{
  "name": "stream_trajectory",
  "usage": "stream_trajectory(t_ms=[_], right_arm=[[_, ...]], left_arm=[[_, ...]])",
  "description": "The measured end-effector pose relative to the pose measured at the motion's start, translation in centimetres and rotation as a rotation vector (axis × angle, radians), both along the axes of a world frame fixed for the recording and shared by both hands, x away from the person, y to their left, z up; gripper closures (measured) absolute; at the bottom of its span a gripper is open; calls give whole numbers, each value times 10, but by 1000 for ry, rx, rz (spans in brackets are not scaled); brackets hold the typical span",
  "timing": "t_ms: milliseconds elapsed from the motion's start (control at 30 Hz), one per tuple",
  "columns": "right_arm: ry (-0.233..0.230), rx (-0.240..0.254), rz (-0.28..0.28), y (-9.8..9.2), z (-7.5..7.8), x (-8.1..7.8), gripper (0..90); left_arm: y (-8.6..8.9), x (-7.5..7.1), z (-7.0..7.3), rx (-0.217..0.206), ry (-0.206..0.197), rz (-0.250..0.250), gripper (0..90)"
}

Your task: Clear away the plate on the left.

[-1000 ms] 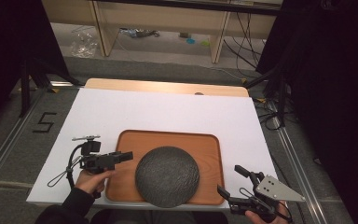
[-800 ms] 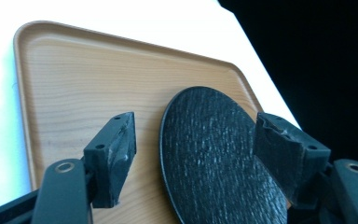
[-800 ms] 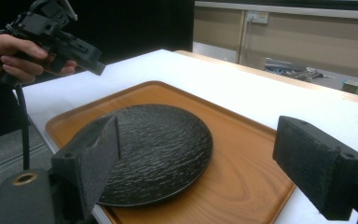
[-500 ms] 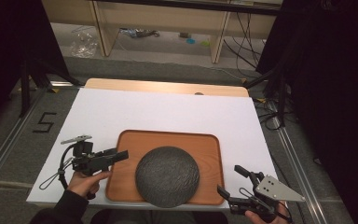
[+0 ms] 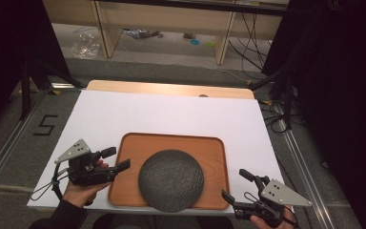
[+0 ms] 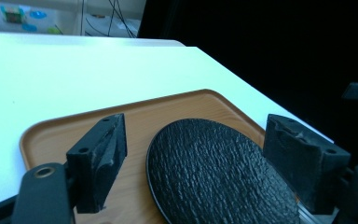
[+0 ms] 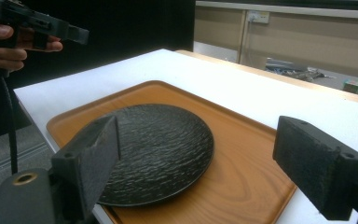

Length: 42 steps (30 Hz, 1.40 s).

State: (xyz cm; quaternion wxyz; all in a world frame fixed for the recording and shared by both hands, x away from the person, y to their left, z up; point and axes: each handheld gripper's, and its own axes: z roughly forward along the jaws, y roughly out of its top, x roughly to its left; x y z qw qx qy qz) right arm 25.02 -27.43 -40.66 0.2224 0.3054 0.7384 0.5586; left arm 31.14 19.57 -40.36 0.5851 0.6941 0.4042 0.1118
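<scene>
Showing the high view first: a dark slate plate (image 5: 171, 180) lies flat on a wooden tray (image 5: 171, 143) near the front edge of a white table (image 5: 171, 114), its near rim reaching the tray's front lip. The left gripper (image 5: 119, 160) hangs over the tray's left edge, and its jaws have just been opening; they stand apart with nothing between them. Compared with a second ago, this gripper sits a little farther left of the plate and no longer reaches in over the tray floor. The right gripper (image 5: 235, 185) rests beyond the tray's front right corner, where it was before, jaws spread and empty.

Left gripper view: the two black jaws stand wide, framing the plate (image 6: 214, 168) and the tray's wooden floor (image 6: 74, 130) without touching either. The plate lies just beyond them.

Right gripper view: its own jaws are likewise open and hold nothing. The plate (image 7: 158, 149) lies flat on the tray (image 7: 242, 158), and the left gripper (image 7: 42, 25) appears farther off, held in a hand (image 7: 9, 46) above the table's edge.

Judged from this, the plate has been set down and released; the placing step looks complete.
</scene>
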Motion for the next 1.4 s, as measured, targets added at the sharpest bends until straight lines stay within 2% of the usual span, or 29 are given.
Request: stream_trajectory(t_ms=[67, 200, 233, 300, 333, 367, 400, 667, 867, 900, 967, 1000, 1067, 1133, 1167, 1200, 1300, 1400], right_arm=[[-9, 9, 1, 0, 0, 0, 160], [-4, 0, -7, 0, 0, 0, 160], [-13, 14, -5, 1, -1, 0, 160], [-4, 1, -6, 0, 0, -1, 160], [-8, 9, 1, 0, 0, 0, 160], [-8, 9, 1, 0, 0, 0, 160], [-9, 9, 1, 0, 0, 0, 160], [-10, -2, -4, 0, 0, -1, 159], [-15, 1, -12, 1, -1, -1, 159], [-16, 11, 1, 2, -1, 0, 159], [-7, -2, 2, 1, -1, -1, 159], [-6, -1, 1, 1, -1, -1, 159], [-6, 0, 1, 1, -1, -1, 159], [-6, -1, 2, 1, -1, -1, 159], [-6, -1, 2, 1, -1, -1, 159], [-5, -2, 3, 1, -1, -1, 159], [-5, -2, 3, 2, -1, -1, 159], [-2, -6, 0, 1, -1, 0, 159]], left_arm=[[0, -5, 1, 28, -29, -15, 214], [1, -9, 1, 39, -53, -20, 211], [1, -11, 1, 48, -56, -22, 210], [2, -13, 1, 49, -48, -12, 208], [2, -17, 1, 63, -65, -7, 209], [2, -17, 1, 63, -65, -7, 208], [4, -21, 2, 76, -85, -10, 208], [11, -33, 4, 72, -129, 11, 207], [16, -41, 4, 66, -128, 31, 204], [16, -41, 4, 66, -128, 31, 203], [17, -43, 3, 55, -124, 30, 203], [17, -46, 3, 73, -132, 38, 203], [17, -46, 3, 73, -131, 38, 203], [17, -46, 0, 44, -108, 32, 203], [17, -46, 0, 44, -108, 32, 203], [16, -46, -1, 49, -93, 26, 203], [14, -44, -2, 65, -94, 13, 203], [8, -42, -6, 93, -76, -10, 203]])
